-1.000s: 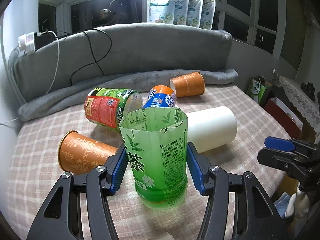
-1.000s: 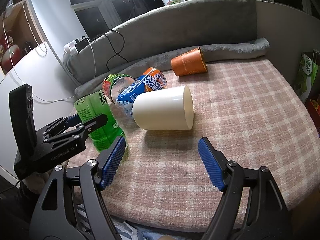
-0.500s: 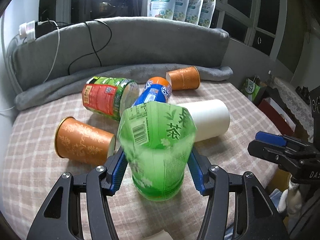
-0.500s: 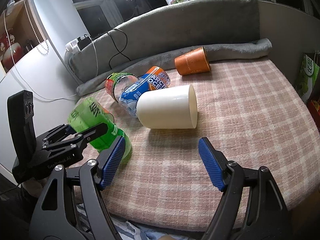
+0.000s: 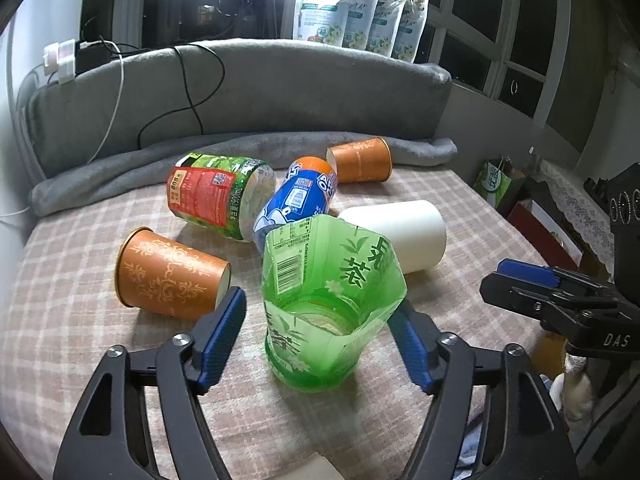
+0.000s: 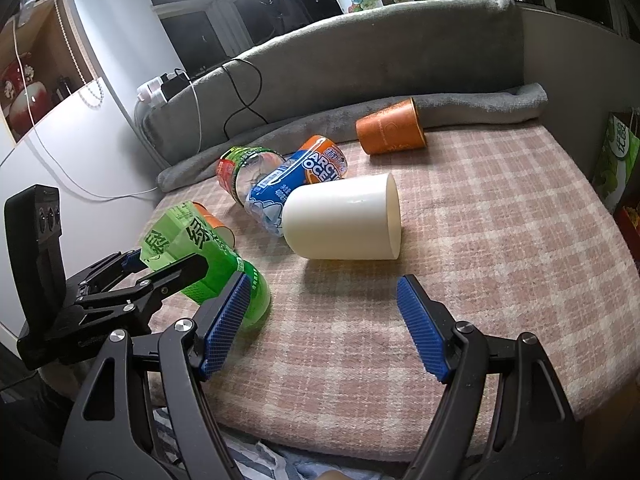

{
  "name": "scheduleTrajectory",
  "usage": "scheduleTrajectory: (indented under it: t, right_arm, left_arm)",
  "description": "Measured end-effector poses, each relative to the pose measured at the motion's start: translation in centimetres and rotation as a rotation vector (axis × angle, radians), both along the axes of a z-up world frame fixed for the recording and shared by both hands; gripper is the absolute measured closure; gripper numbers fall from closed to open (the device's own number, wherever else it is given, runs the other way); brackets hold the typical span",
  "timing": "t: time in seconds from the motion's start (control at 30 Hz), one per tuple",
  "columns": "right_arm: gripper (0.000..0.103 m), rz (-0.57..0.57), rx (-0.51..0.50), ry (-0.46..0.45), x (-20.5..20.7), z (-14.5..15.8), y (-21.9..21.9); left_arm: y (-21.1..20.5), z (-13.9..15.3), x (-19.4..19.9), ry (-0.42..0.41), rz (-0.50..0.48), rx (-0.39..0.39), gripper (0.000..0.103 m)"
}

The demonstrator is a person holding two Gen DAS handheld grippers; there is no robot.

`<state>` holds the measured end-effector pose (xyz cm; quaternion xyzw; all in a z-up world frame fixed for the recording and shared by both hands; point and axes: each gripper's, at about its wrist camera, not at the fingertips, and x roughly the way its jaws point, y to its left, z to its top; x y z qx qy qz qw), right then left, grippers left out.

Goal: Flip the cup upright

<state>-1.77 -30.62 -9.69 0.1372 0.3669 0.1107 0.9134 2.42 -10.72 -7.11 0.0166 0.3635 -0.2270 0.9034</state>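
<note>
A green cut-bottle cup point(image 5: 328, 304) stands between the fingers of my left gripper point(image 5: 320, 340), mouth up and leaning toward me. The jaws are spread wider than the cup, with a gap at the left pad point(image 5: 222, 336); the right pad sits close by it. In the right wrist view the green cup point(image 6: 208, 264) leans left, its base on the cloth, with the left gripper around it. My right gripper point(image 6: 324, 326) is open and empty over the plaid cloth, near the white cup point(image 6: 344, 222) lying on its side.
Lying on their sides are an orange paper cup point(image 5: 168, 274), a red-green bottle cup point(image 5: 216, 196), a blue bottle cup point(image 5: 296, 202), a white cup point(image 5: 404, 232) and a far orange cup point(image 5: 360, 160). A grey cushion point(image 5: 240, 88) backs the table. The table edge is at the right.
The green cup has tipped from mouth-down through a tilt to mouth-up. My left gripper's jaws have opened off it. The right gripper has stayed open in place.
</note>
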Motion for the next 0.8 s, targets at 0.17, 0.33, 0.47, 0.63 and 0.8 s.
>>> scheduleTrajectory:
  t: [0.17, 0.33, 0.47, 0.63, 0.8]
  right_arm:
    - [0.025, 0.005, -0.005, -0.010, 0.0, 0.3, 0.4]
    - [0.025, 0.001, -0.018, -0.029, 0.0, 0.6, 0.6]
    - [0.025, -0.001, -0.027, -0.040, 0.1, 0.8, 0.7]
    - [0.025, -0.008, -0.048, -0.058, 0.1, 1.1, 0.9]
    - [0.012, -0.047, -0.094, -0.115, -0.2, 1.9, 0.9]
  left_arm:
    - [0.5, 0.3, -0.3, 0.001, 0.003, -0.007, 0.030]
    - [1.6, 0.5, -1.0, 0.004, 0.012, -0.023, 0.030]
    - [2.5, 0.8, -1.7, 0.004, 0.024, -0.032, 0.030]
    - [3.9, 1.3, -2.7, -0.007, 0.042, -0.044, 0.030]
    - [6.0, 2.4, -3.6, -0.065, 0.111, -0.063, 0.029]
